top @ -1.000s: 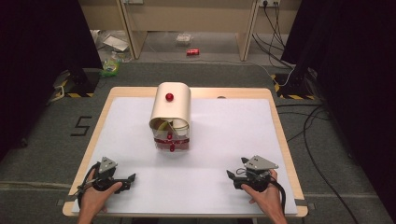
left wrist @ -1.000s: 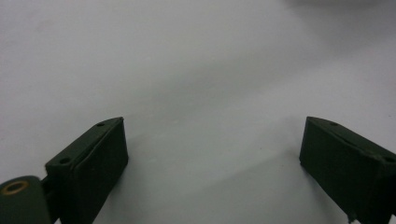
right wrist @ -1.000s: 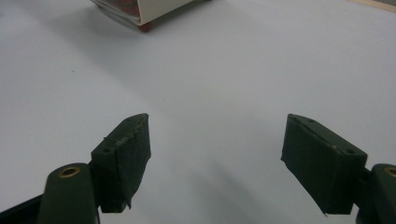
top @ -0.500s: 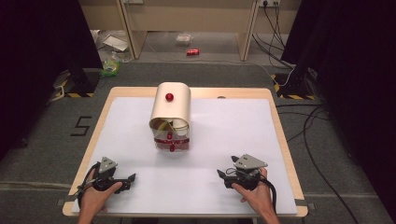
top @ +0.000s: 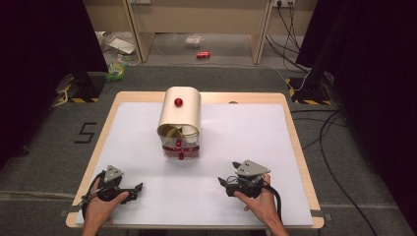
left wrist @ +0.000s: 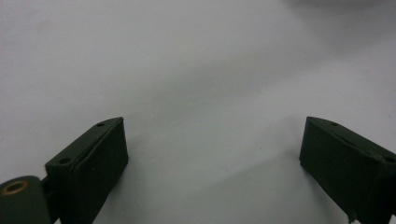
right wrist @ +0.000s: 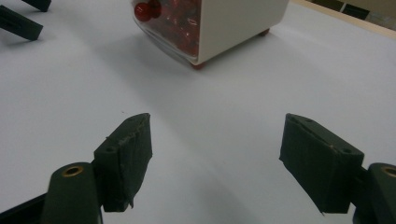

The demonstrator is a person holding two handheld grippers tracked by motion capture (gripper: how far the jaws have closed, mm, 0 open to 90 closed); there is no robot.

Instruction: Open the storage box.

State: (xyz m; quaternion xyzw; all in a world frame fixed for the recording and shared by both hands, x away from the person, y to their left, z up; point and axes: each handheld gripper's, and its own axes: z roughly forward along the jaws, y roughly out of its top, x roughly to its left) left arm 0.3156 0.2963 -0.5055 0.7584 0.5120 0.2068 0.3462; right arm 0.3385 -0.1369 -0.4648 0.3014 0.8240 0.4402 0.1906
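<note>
My left gripper (top: 132, 188) and right gripper (top: 227, 183) both rest released on the white table (top: 275, 147), jaws wide and gripping nothing. The cream bread box (right wrist: 233, 23), red knob (right wrist: 142, 11) on its clear door, stands ahead-left of my right jaws, well apart.

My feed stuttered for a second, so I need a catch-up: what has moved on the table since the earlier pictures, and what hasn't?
The right gripper slid left along the near edge of the table, toward the middle, and now points at the cream box with its red knob. Its jaws are open and empty. The left gripper stayed at the near left corner, open, and the box has not moved.
</note>
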